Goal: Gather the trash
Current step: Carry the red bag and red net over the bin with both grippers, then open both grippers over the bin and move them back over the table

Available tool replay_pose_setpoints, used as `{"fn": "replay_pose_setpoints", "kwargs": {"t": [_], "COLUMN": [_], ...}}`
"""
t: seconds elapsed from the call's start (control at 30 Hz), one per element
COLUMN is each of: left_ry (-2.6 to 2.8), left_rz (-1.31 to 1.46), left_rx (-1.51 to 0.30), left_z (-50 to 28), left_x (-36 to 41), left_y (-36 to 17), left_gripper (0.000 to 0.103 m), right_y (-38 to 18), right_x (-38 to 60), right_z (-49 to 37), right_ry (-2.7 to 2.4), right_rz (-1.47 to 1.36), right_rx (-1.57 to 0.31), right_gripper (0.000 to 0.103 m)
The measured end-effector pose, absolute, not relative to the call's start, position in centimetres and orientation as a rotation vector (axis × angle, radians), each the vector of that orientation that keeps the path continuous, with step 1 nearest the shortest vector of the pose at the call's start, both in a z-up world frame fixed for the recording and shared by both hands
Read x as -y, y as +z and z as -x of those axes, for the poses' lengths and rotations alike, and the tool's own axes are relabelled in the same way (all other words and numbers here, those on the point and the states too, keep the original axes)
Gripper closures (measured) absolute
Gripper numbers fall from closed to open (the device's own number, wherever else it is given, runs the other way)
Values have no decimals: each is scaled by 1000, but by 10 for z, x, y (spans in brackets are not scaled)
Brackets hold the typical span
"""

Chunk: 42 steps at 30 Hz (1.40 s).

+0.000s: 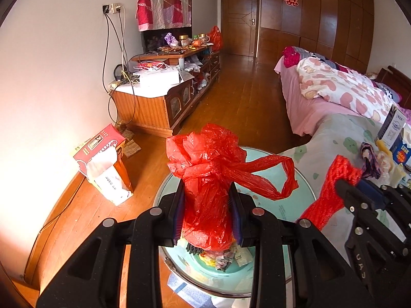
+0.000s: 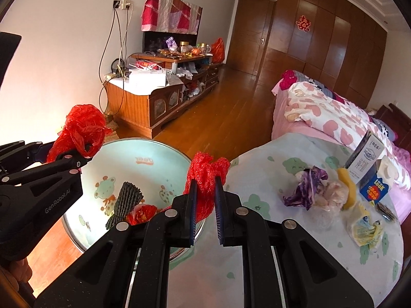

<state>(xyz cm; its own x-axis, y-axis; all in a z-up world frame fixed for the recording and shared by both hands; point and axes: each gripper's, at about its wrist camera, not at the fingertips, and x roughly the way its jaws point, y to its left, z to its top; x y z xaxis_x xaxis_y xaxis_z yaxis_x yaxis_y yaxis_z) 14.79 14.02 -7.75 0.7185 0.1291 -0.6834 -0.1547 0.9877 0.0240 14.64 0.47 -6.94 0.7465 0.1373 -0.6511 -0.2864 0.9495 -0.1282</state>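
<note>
Above the round pale-green basin point(image 2: 154, 159), left tongs point(image 1: 206, 215) pinch a crumpled red plastic bag point(image 1: 208, 169). Right tongs point(image 2: 206, 187) clamp red foam netting point(image 2: 205, 177) at the basin's tabletop-side rim. Both loads hang upright, drop point directly beneath.

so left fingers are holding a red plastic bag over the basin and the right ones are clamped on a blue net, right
Not quite: the net in the right gripper is red, not blue, as the right wrist view shows. The left gripper does hold the red plastic bag over the basin.
</note>
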Motion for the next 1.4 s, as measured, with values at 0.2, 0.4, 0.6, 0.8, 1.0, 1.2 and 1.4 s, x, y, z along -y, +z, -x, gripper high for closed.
{"fn": "replay_pose_setpoints", "kwargs": {"t": [0.2, 0.4, 0.6, 0.8, 1.0, 1.2, 1.4], "left_ry": [162, 165, 167, 174, 204, 215, 204], "left_rz": [30, 29, 29, 18, -2, -7, -27], "left_rx": [-769, -775, -773, -770, -745, -722, -685], "left_z": [-151, -152, -154, -152, -147, -142, -132], "left_x": [-142, -142, -140, -140, -138, -134, -119], "left_y": [-85, -86, -86, -87, -82, -75, -65], "left_gripper": [72, 72, 72, 72, 46, 26, 12], "right_y": [-82, -87, -82, -71, -62, -53, -49], "right_x": [-9, -7, 1, 22, 45, 78, 112], "right_z": [-159, -160, -157, -147, -132, -119, -104], "right_ry": [283, 301, 271, 216, 131, 34, -51], "right_rz": [198, 155, 124, 65, 38, -24, -53], "right_rx": [-768, -773, -744, -700, -619, -591, -567], "right_gripper": [87, 68, 59, 44, 24, 14, 11]}}
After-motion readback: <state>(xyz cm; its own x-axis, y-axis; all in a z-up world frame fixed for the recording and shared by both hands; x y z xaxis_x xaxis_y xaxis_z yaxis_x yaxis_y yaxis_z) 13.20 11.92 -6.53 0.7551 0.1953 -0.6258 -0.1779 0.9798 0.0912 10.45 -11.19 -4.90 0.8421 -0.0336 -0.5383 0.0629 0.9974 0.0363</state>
